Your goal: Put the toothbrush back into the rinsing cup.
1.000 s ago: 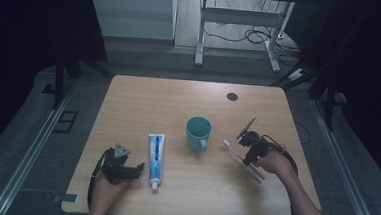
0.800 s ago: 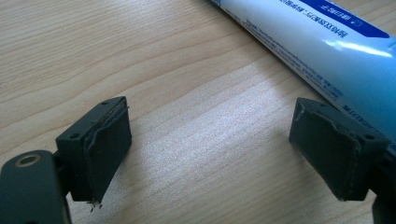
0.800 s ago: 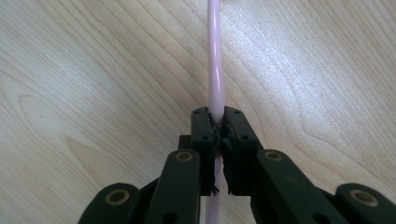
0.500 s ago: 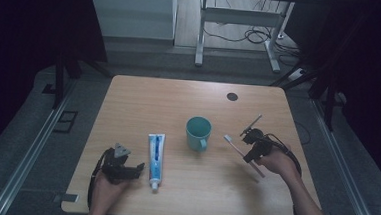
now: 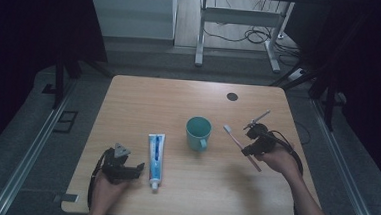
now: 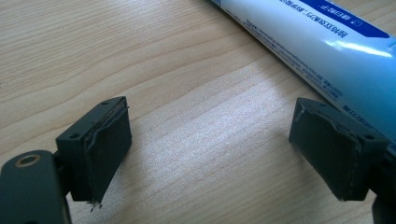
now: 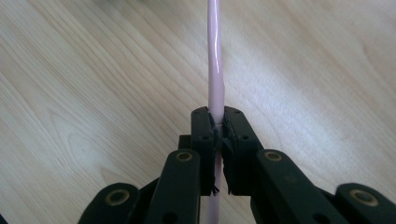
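Right gripper view has the right tool (image 7: 218, 140) clamped tight on a pink toothbrush (image 7: 215, 70), its handle running straight ahead over the wooden counter (image 7: 93, 70). From the high view, the brush head points toward the teal cup (image 5: 198, 132) mid-counter. The left tool (image 6: 210, 154) rests low with jaws spread wide, empty, just beside the toothpaste tube (image 6: 322, 51).

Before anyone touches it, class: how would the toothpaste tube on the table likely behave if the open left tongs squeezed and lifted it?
The toothpaste tube looks soft-walled, so it would probably dent under the left tongs. Its glossy skin may be slippery. Lying flat, flattened at one end, it seems unlikely to roll.
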Action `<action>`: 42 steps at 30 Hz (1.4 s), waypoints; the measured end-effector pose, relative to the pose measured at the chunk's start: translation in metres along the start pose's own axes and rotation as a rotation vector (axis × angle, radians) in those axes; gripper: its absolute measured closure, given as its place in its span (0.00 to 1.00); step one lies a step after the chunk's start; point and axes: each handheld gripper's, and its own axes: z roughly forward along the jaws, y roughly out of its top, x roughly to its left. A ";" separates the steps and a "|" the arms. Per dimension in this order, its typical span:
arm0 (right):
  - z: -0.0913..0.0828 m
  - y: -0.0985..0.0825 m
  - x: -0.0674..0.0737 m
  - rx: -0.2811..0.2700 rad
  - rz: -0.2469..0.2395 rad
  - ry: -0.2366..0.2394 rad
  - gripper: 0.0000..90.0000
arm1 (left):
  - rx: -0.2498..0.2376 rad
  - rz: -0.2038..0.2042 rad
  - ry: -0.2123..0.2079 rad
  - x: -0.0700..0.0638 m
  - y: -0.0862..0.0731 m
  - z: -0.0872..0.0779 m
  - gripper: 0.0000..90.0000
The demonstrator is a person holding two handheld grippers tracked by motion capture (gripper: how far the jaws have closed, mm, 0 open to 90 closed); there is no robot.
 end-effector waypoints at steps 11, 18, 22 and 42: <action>-0.016 0.005 0.005 -0.119 -0.010 0.010 0.93 | 0.001 0.005 0.000 0.000 0.000 0.000 0.14; -0.025 0.008 0.009 -0.201 -0.022 0.014 0.93 | 0.001 0.007 0.000 0.000 0.000 0.000 0.14; -0.029 0.010 0.011 -0.255 -0.025 0.022 0.93 | 0.001 0.009 0.000 0.001 0.000 0.000 0.14; -0.041 0.024 0.022 -0.510 -0.050 0.037 0.93 | -0.003 0.004 0.000 0.000 0.000 0.000 0.14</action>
